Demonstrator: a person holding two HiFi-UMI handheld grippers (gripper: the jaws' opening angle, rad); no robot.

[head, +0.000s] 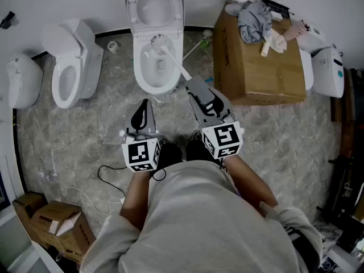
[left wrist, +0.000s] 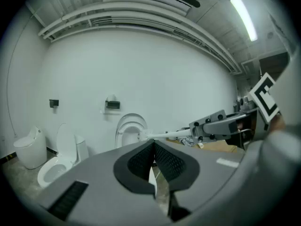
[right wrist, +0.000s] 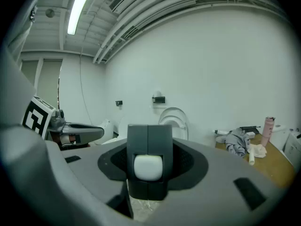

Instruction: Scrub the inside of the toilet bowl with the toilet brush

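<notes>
The white toilet (head: pixel 154 67) stands straight ahead with its lid up. A white toilet brush (head: pixel 170 56) slants over the bowl, its bristle head (head: pixel 158 40) near the bowl's rear. My right gripper (head: pixel 193 87) is shut on the brush's handle; the handle's white end (right wrist: pixel 148 167) shows between the jaws of the right gripper (right wrist: pixel 149 131). My left gripper (head: pixel 144 104) hovers over the floor in front of the toilet, shut and holding nothing. In the left gripper view the left gripper (left wrist: pixel 153 160) is shut, and the brush handle (left wrist: pixel 169 134) reaches toward the toilet (left wrist: pixel 129 128).
A second toilet (head: pixel 68 67) and a small white fixture (head: pixel 23 81) stand at the left. A big cardboard box (head: pixel 256 67) with cloth and bottles on it sits right of the bowl. Small boxes (head: pixel 54 220) and a black cable (head: pixel 108 178) lie at the lower left.
</notes>
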